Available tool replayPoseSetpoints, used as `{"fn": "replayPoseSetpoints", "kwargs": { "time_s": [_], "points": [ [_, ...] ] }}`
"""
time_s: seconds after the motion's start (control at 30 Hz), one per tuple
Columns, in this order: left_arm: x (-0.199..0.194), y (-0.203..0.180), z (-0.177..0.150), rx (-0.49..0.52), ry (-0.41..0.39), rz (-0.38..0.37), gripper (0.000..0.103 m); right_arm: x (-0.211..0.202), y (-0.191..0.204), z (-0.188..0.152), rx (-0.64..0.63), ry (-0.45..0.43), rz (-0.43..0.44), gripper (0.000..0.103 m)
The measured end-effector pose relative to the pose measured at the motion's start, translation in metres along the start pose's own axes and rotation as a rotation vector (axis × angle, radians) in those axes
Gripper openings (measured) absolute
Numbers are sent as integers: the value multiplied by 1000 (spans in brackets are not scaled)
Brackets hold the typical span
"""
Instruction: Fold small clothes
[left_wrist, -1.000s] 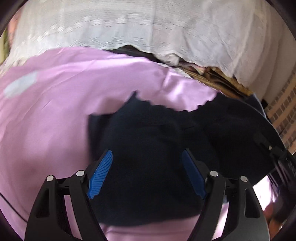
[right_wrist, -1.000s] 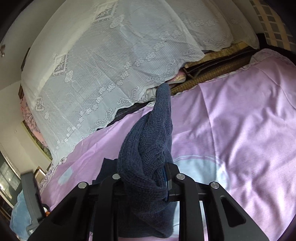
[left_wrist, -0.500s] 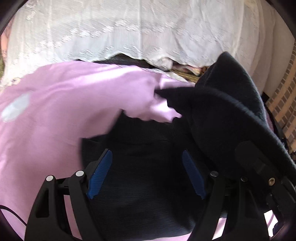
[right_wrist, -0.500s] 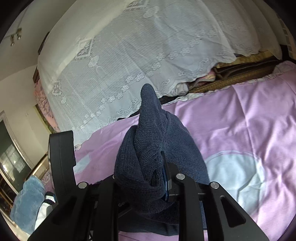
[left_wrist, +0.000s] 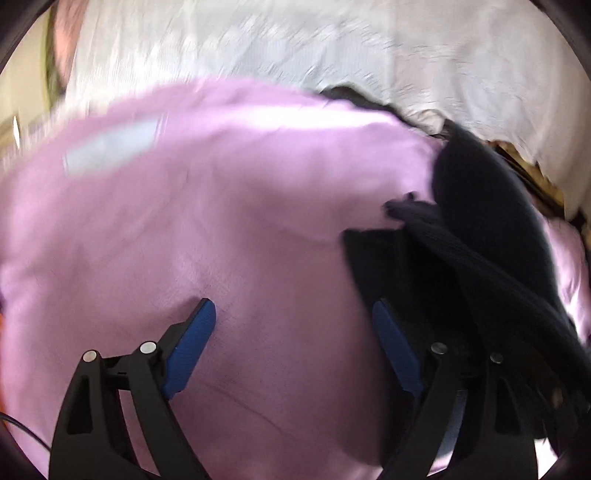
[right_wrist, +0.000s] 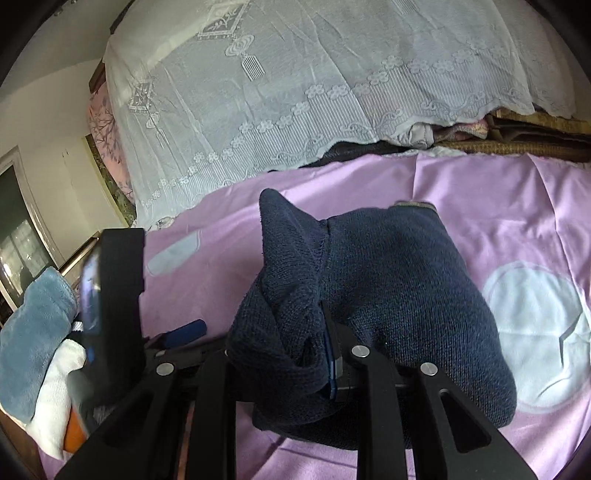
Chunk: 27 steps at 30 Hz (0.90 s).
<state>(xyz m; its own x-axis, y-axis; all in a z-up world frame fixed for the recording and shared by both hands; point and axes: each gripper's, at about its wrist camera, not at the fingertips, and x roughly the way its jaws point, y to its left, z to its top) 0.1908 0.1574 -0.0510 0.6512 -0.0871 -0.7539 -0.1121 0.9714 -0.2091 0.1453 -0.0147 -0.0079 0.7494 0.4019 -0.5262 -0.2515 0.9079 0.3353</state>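
Observation:
A navy knitted garment lies bunched on the pink bedsheet. My right gripper is shut on a thick fold of it, and the knit stands up over the fingers and hides their tips. In the left wrist view the same garment hangs at the right, its ribbed edge draped beside the right finger. My left gripper is over bare pink sheet, its jaws opening wide with only sheet between the blue pads. Its black body shows in the right wrist view, left of the garment.
A white lace cover drapes a tall pile along the back of the bed. A woven mat and folded fabrics stick out below it. A blue fleece cloth and white cloth lie at the left edge.
My left gripper slid left off the navy garment onto bare sheet, and its jaws widened. My right gripper carried its fold of the garment leftward and lower, so the knit now lies flatter.

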Motion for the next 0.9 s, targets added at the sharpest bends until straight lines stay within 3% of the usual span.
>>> {"fn": "replayPoseSetpoints", "kwargs": {
  "time_s": [0.07, 0.17, 0.33, 0.43, 0.6, 0.83, 0.87, 0.9],
  "points": [
    [-2, -1, 5, -7, -21, -12, 85, -7, -4, 1, 20, -12, 13, 23],
    [-1, -21, 9, 82, -39, 15, 85, -14, -11, 7, 60, -29, 39, 23],
    [4, -43, 26, 154, -88, 104, 85, -16, -15, 10, 78, -32, 61, 23],
    [7, -37, 43, 104, -116, 109, 85, -19, -14, 13, 78, -38, 73, 23],
    [8, -6, 52, -27, -144, 26, 84, -9, -3, 5, 29, -3, 58, 23],
    [13, 41, 49, -195, -95, 5, 84, 30, 32, -25, -226, 127, -56, 25],
    [10, 45, 47, -206, -97, 0, 84, 32, 37, -28, -266, 127, -76, 27],
    [6, 46, 47, -211, -101, 1, 85, 32, 42, -30, -298, 126, -88, 37]
  ]
}}
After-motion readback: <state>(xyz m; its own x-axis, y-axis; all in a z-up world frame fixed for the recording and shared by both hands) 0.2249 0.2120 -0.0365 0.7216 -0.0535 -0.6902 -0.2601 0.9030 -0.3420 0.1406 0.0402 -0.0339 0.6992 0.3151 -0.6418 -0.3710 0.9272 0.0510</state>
